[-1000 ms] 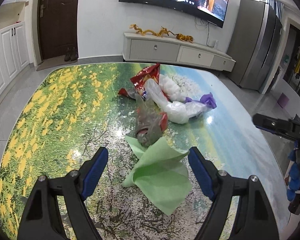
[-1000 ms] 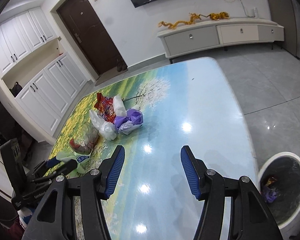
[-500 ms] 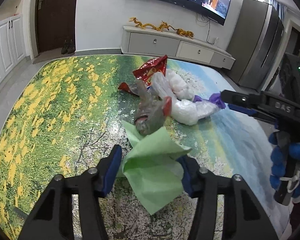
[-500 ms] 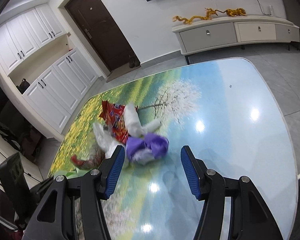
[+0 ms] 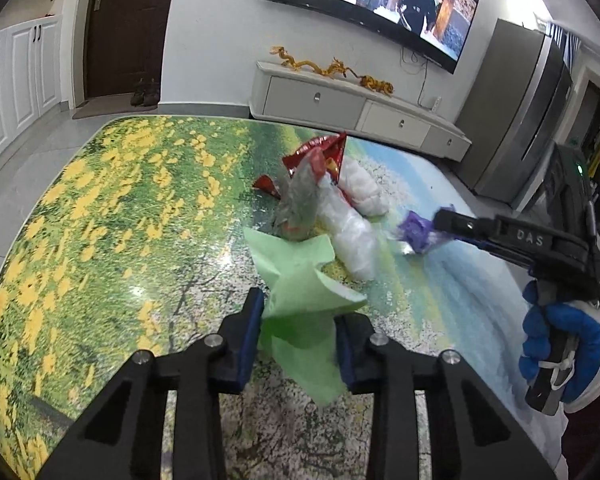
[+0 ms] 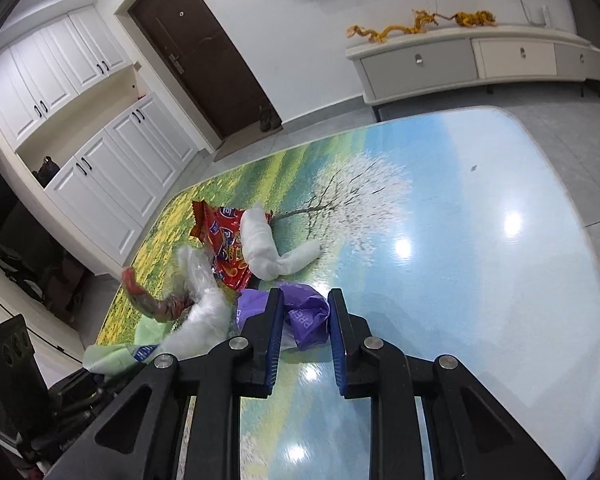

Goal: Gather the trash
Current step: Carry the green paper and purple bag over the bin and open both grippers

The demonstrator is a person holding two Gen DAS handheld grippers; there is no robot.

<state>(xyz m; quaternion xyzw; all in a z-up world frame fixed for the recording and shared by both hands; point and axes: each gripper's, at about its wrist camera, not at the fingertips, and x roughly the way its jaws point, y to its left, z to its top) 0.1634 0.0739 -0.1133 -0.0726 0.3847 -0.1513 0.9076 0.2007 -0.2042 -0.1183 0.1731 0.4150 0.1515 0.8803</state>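
Left tongs clamped on crumpled pale-green paper sheet; right tongs pinched on crinkled purple plastic wrapper, both mid-tabletop. Best lifted straight up, slowly, avoiding snagging neighbouring clear plastic bag and red foil snack packet.

White walls w/ a big TV at the top of the left view. Low white cabinet under it, gold dragon on top. Dark brown door upper left, shoes by it. White cupboards at left. Grey tile floor. Table w/ flower & tree pic, shiny light spots.
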